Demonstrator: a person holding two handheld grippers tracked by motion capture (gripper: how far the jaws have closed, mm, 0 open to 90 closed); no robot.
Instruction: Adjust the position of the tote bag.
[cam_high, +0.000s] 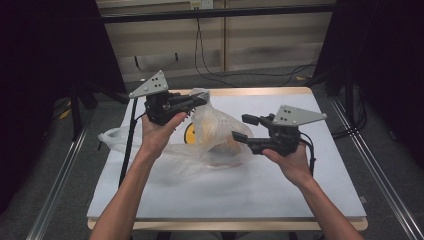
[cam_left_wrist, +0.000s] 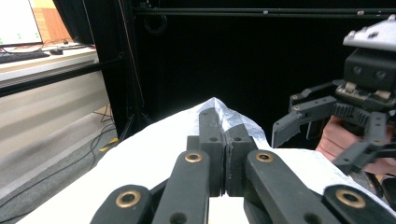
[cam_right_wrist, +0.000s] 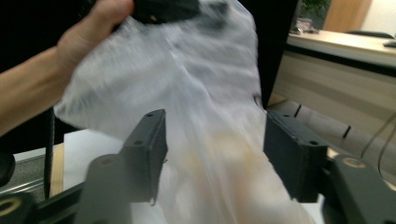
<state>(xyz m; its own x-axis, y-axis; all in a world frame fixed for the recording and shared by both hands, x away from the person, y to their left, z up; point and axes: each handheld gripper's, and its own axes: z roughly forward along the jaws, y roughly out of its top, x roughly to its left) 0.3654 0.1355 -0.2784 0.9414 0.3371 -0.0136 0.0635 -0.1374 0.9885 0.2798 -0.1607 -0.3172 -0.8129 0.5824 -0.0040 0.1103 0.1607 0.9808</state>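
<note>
A thin clear plastic bag (cam_high: 215, 130) lies on the white table (cam_high: 280, 185), its top edge pulled up. Yellow and orange things (cam_high: 225, 145) show dimly inside it. My left gripper (cam_high: 202, 99) is shut on the bag's top edge; in the left gripper view its jaws (cam_left_wrist: 224, 126) meet with the crinkled plastic (cam_left_wrist: 233, 119) pinched between them. My right gripper (cam_high: 241, 126) stands open at the bag's right side. In the right gripper view the blurred bag (cam_right_wrist: 205, 93) hangs in front of the wide gap of my right gripper (cam_right_wrist: 215, 119), and neither pad presses on it.
A yellow round thing (cam_high: 190, 132) shows through the plastic near the left hand. A black pole (cam_high: 127, 145) leans at the table's left edge. Dark curtains stand on both sides. Cables lie on the floor beyond the far edge.
</note>
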